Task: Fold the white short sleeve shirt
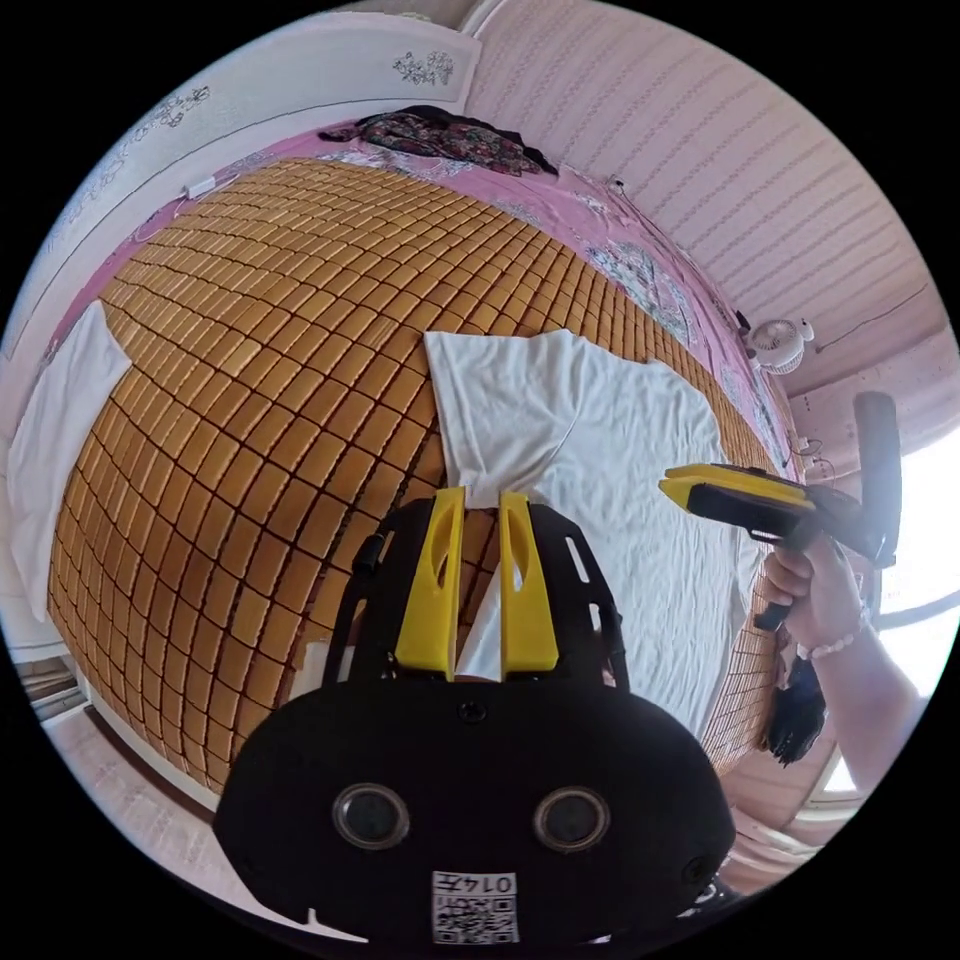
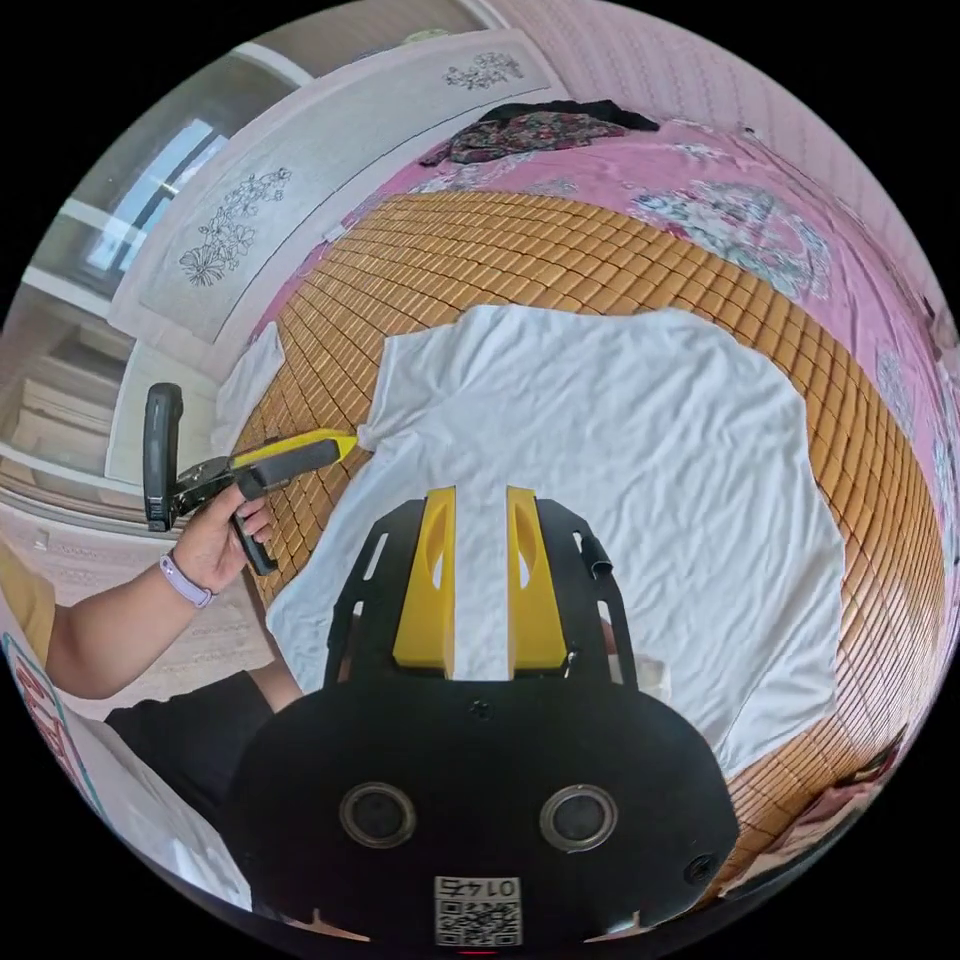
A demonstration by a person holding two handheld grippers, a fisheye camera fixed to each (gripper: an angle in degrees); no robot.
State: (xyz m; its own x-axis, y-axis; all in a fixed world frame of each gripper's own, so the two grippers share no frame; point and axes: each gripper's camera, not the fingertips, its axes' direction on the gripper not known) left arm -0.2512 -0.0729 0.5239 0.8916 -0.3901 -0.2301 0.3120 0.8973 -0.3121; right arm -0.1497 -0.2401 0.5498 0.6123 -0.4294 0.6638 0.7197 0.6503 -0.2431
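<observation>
the white short sleeve shirt [image 2: 600, 470] lies spread on the bamboo mat [image 1: 260, 400], reaching its near edge. left gripper [image 1: 480, 500] pinches a sleeve; right gripper [image 2: 480, 495] hovers, jaws narrowly parted. thin, limp cotton; best held by hems and corners.

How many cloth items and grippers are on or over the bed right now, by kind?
White shirt: 1
Other white cloth at the mat edge: 1
Dark patterned cloth pile: 1
Left gripper, right gripper: 2
Total: 5
</observation>
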